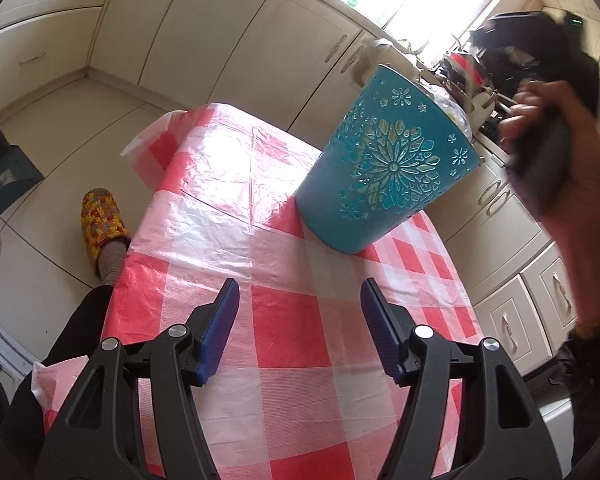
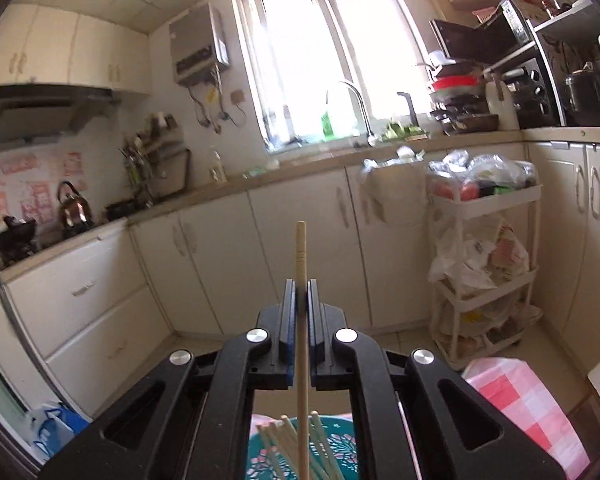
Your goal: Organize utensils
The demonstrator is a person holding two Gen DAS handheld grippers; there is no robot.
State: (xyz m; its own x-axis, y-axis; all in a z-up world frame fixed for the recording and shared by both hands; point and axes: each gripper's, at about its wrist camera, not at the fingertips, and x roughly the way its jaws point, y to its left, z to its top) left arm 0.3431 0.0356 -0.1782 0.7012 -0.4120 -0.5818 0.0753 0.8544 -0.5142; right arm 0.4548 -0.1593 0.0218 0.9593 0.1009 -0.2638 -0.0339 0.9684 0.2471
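A teal cut-out holder (image 1: 388, 168) stands on the red and white checked tablecloth (image 1: 284, 332). In front of it my left gripper (image 1: 300, 286) hovers open over the cloth, nothing between its blue pads (image 1: 220, 328). My right gripper (image 2: 301, 292) is shut on one wooden chopstick (image 2: 301, 256), which sticks up past the fingertips. The stick's lower end hangs over the teal holder (image 2: 340, 452), where several more chopsticks (image 2: 276, 440) stand. In the left wrist view, a person's hand (image 1: 580, 208) is blurred, high to the right of the holder.
Cream kitchen cabinets (image 2: 260, 264) and a counter with a sink tap (image 2: 356, 100) lie beyond the table. A white trolley (image 2: 484, 264) full of bags stands to the right. A foot in a yellow slipper (image 1: 100, 220) rests on the floor left of the table.
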